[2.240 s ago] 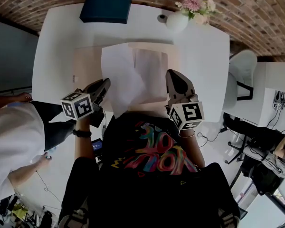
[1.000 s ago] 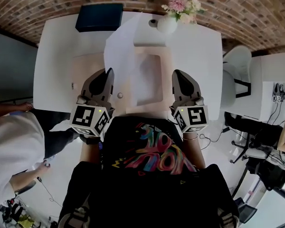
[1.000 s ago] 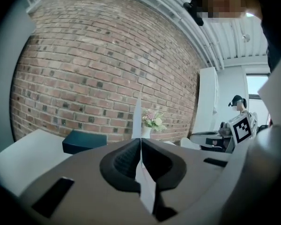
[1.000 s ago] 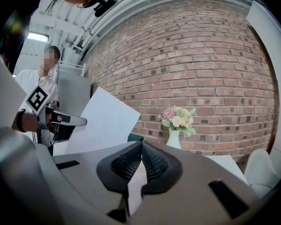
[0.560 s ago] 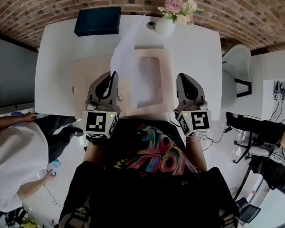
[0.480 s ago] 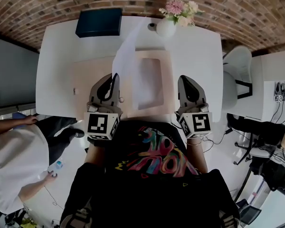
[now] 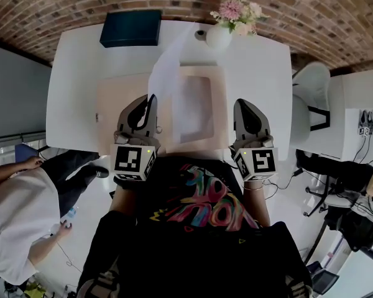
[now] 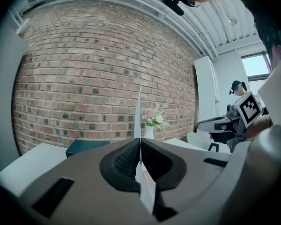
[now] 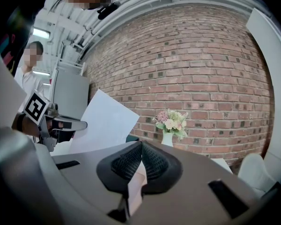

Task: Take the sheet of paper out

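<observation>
A white sheet of paper (image 7: 168, 67) stands up on edge above a tan envelope (image 7: 112, 98) that lies flat on the white table (image 7: 74, 73). My left gripper (image 7: 150, 98) is shut on the sheet's near lower edge. In the left gripper view the paper (image 8: 140, 111) shows as a thin line rising from the closed jaws of the left gripper (image 8: 140, 140). My right gripper (image 7: 244, 102) hovers just right of the envelope, jaws together, with nothing seen in them. In the right gripper view the right gripper (image 9: 140, 143) faces the wall, with the sheet (image 9: 103, 121) and the left gripper (image 9: 77, 124) at the left.
A dark blue box (image 7: 130, 28) lies at the table's far left. A white vase of flowers (image 7: 219, 35) stands at the far edge, just beyond the sheet's top. A white chair (image 7: 314, 85) is to the right. A person in white (image 7: 12, 210) stands at the left.
The sheet, first draped over the envelope, has been lifted by the left gripper and turned up on edge. The left gripper shifted slightly right. The right gripper hardly moved.
</observation>
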